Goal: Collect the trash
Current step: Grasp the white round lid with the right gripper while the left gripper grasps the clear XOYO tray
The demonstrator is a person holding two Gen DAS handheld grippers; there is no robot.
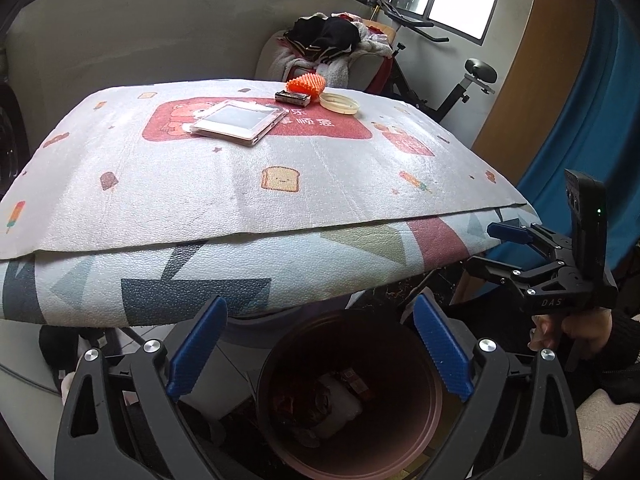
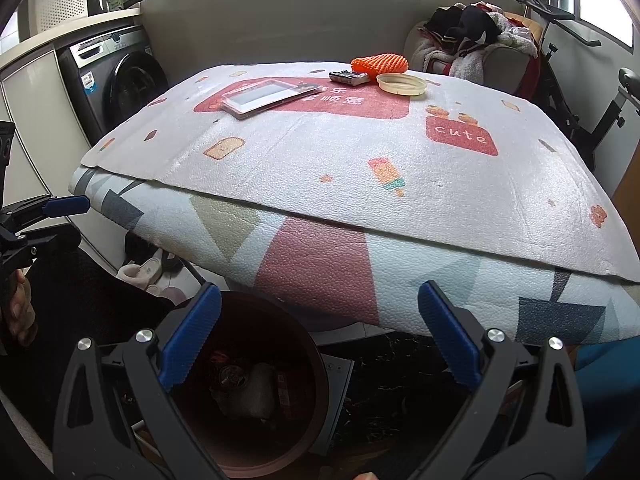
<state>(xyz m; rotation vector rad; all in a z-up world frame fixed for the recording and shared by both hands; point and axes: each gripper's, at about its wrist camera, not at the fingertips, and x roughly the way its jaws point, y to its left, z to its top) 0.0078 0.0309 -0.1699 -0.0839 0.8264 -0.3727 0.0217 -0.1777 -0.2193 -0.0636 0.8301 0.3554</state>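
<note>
A dark red round bin (image 1: 380, 344) (image 2: 260, 320) stands on the floor under the table's near edge, with wrappers and crumpled trash (image 1: 332, 396) (image 2: 248, 388) inside. My left gripper (image 1: 319, 302) hangs over the bin, open, with nothing between its blue pads. My right gripper (image 2: 319, 288) is open and empty too, just right of the bin; it also shows at the right (image 1: 486, 248) of the left wrist view. On the table (image 1: 280, 184) lie a tablet in a case (image 1: 240, 120) (image 2: 266, 96), an orange spiky thing (image 1: 306, 84) (image 2: 380, 64), a small metal object (image 1: 293, 97) and a cream ring lid (image 1: 339, 103) (image 2: 401, 83).
A patterned cloth hangs over the table's front edge (image 2: 320, 256) just above the bin. A washing machine (image 2: 120, 76) stands at the left, a chair piled with clothes (image 1: 332, 48) behind the table, an exercise bike (image 1: 464, 88) and a blue curtain (image 1: 580, 140) at the right. Slippers (image 2: 144, 270) lie under the table.
</note>
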